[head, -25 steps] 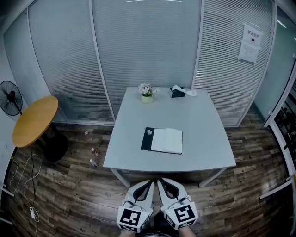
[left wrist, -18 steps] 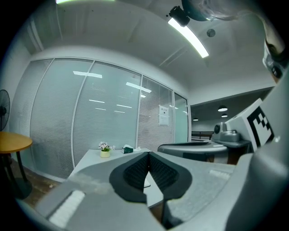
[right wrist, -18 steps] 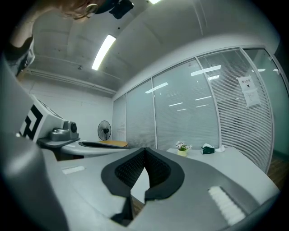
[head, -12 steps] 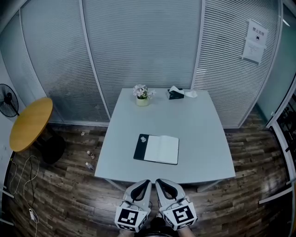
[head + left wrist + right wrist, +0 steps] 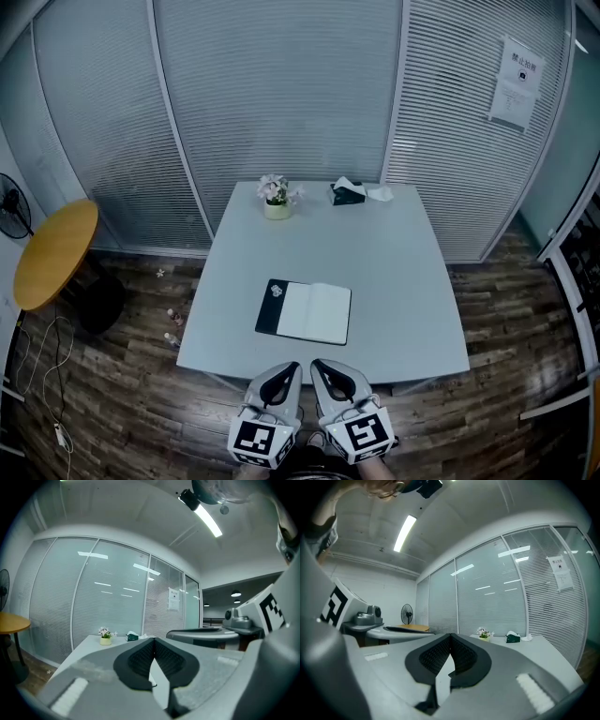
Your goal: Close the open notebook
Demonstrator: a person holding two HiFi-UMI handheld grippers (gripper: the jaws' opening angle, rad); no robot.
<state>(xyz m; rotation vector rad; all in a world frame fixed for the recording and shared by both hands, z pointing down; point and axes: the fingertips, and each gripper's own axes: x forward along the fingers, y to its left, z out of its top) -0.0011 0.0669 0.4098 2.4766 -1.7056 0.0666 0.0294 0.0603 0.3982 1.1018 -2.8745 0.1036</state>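
Observation:
The open notebook [image 5: 305, 312] lies flat near the front edge of the grey table [image 5: 403, 272], white pages up and a black cover flap at its left. Both grippers hover side by side just short of that front edge, over the floor, pointing at the notebook. My left gripper [image 5: 290, 368] is shut with nothing in it, its pads meeting at the tips [image 5: 153, 639]. My right gripper [image 5: 319, 366] is likewise shut and empty [image 5: 450, 634]. In both gripper views the jaws hide the notebook.
A small flower pot [image 5: 276, 199] and a dark tissue box [image 5: 348, 191] stand at the table's far edge, before a glass wall with blinds. A round yellow table [image 5: 52, 253] and a fan [image 5: 11, 208] stand left. Small bottles [image 5: 172, 328] lie on the wooden floor.
Both grippers and the view have advanced toward the table; the notebook now lies closer in front of the jaws. Jaws stay shut.

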